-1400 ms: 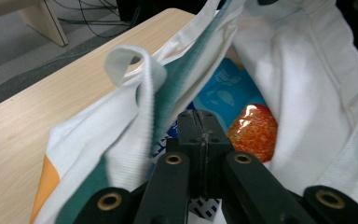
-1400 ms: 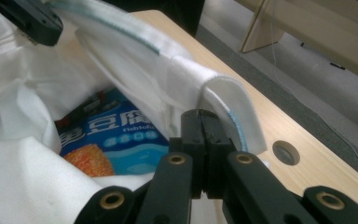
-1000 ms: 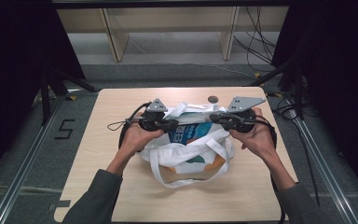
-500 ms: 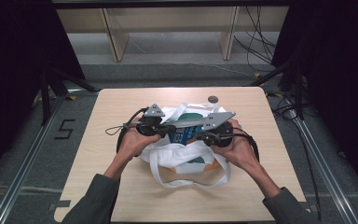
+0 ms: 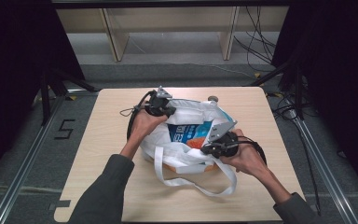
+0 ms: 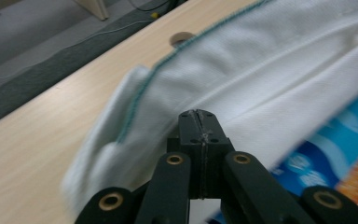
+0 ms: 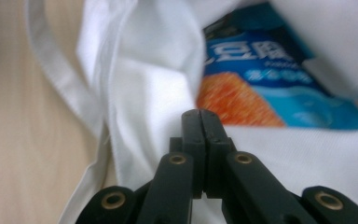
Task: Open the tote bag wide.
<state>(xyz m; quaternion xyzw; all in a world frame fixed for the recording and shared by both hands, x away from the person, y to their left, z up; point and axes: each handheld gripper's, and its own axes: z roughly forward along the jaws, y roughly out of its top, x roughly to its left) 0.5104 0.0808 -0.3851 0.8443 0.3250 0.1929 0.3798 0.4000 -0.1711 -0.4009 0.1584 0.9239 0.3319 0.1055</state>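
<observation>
Since half a second ago the right tool [image 5: 214, 145] has drawn back toward the person and down the near right side of the white cloth bag [image 5: 186, 154], while the left tool [image 5: 164, 108] has held at the bag's far left edge, so the mouth now gapes wider.

Inside the opening lies a blue and orange packet [image 5: 191, 134], its print blurred in the right tool's view. The bag sits at the middle of the table [image 5: 98, 154], its long white strap [image 5: 200, 186] looping out toward the near edge.

Both tools have their jaws pressed fully together. The left tool [image 6: 199, 122] looks to pinch the green-stitched rim of the bag [image 6: 261, 70]; the right tool [image 7: 200, 122] looks to pinch the white cloth [image 7: 144, 93] beside the packet [image 7: 261, 88].

A small round dark object [image 5: 212, 98] rests on the table just beyond the bag.
</observation>
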